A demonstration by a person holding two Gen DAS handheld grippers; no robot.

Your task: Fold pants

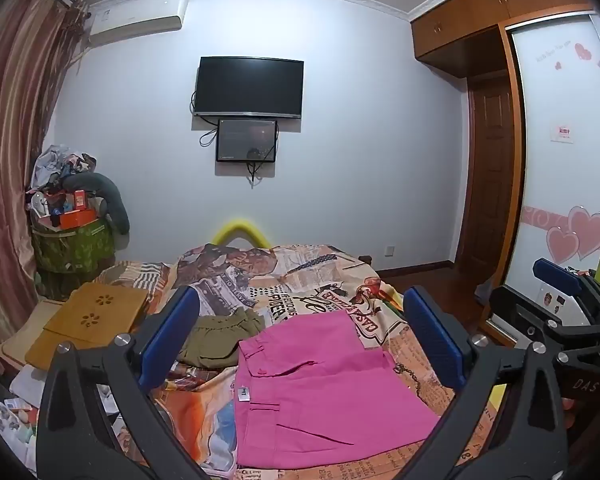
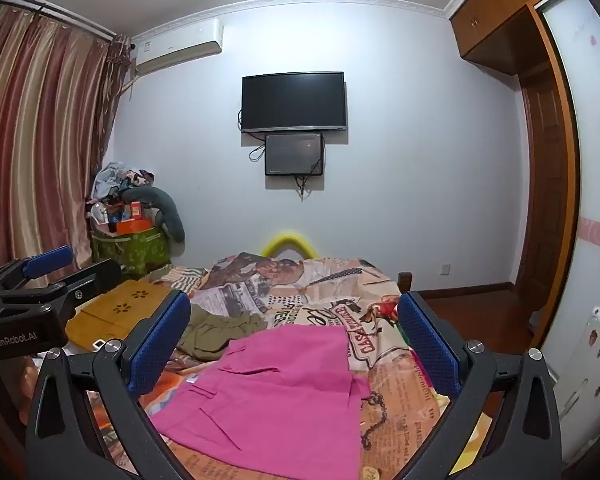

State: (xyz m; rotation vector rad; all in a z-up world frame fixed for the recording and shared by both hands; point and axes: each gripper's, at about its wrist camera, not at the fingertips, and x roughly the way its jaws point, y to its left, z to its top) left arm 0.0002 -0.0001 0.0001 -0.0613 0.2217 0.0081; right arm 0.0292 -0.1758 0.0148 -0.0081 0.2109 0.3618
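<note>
The pink pants point(image 1: 320, 392) lay flat on the bed point(image 1: 340, 280), on its patterned cover, already doubled over into a compact shape, with the waistband and a white tag toward the near left. An olive garment point(image 1: 220, 336) sat bunched just beyond them to the far left, touching or nearly touching their far edge.

Both grippers hovered above the near end of the bed. The left gripper point(image 1: 300, 340) had its jaws spread wide apart with nothing between them, and so did the right gripper point(image 2: 296, 344). Neither touched the cloth.

The step in hand looked like the reach for the first grip. To do it well, each gripper would likely need to come down on a separate corner of one short edge, pinching all layers together so the fold carries over evenly. The near edge seemed the easier one to take, since the far one lay close to the olive garment and a careless grasp could catch it too.

Relative to the jaws, the pants lay below and ahead: centred to slightly right in the left wrist view, and centred to slightly left in the right wrist view.
</note>
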